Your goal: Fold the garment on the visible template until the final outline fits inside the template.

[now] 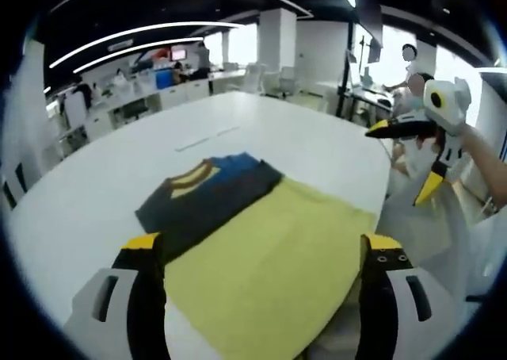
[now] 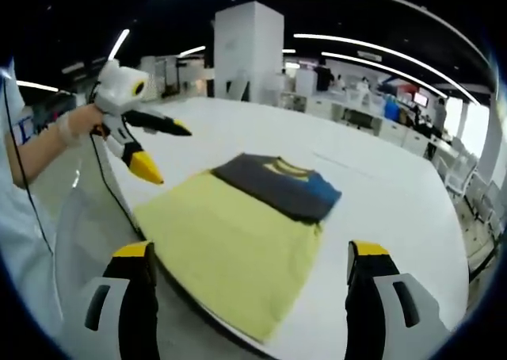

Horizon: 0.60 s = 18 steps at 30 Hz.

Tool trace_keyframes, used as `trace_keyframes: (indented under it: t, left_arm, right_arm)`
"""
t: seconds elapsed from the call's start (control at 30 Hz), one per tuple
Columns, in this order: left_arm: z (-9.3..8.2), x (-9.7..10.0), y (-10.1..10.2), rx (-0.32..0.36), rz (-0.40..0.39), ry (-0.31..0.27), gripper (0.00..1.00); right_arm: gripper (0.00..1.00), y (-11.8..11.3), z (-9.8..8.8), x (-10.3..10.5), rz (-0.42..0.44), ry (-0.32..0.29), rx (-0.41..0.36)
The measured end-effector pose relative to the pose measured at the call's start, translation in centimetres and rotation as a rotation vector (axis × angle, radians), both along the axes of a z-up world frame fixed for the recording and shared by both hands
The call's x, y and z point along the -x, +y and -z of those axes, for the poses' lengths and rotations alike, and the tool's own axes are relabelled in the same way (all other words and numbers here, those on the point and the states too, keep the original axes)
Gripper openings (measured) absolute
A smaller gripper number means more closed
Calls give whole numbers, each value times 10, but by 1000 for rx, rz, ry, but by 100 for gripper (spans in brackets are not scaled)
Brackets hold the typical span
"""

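Garment first: one dark shirt with a yellow collar band and a blue patch, already folded into a compact rectangle. It lies at the far end of one yellow template, overlapping that end and reaching past it onto the bare white tabletop. The template's near end reaches the tabletop's near edge, in front of the person.

Judged from its soft, flat drape, the cloth is light and limp; it will sag and slide when lifted, so a pinch at a corner or along a folded edge, taking all layers at once, looks safest. A grip in the middle would likely bunch it.

Two grippers are at work. In its own view the left gripper has jaws spread wide with nothing between them, above the template's near end. The right gripper likewise hangs with jaws wide apart and empty. Each shows in the other's view held up off the tabletop beside the near edge, away from the cloth, yellow tips parted.
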<state>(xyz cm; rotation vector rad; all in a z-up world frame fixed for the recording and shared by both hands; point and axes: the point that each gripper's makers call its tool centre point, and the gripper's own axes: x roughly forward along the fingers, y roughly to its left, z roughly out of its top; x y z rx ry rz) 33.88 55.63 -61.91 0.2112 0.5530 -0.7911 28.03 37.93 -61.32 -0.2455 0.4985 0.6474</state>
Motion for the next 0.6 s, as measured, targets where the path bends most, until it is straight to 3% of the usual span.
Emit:
trace_keyframes:
  t: [0.6]
  left_arm:
    - [3,9,20,-7,-17,1,100]
  right_arm:
    - [100,-6,4,0,13,9,12]
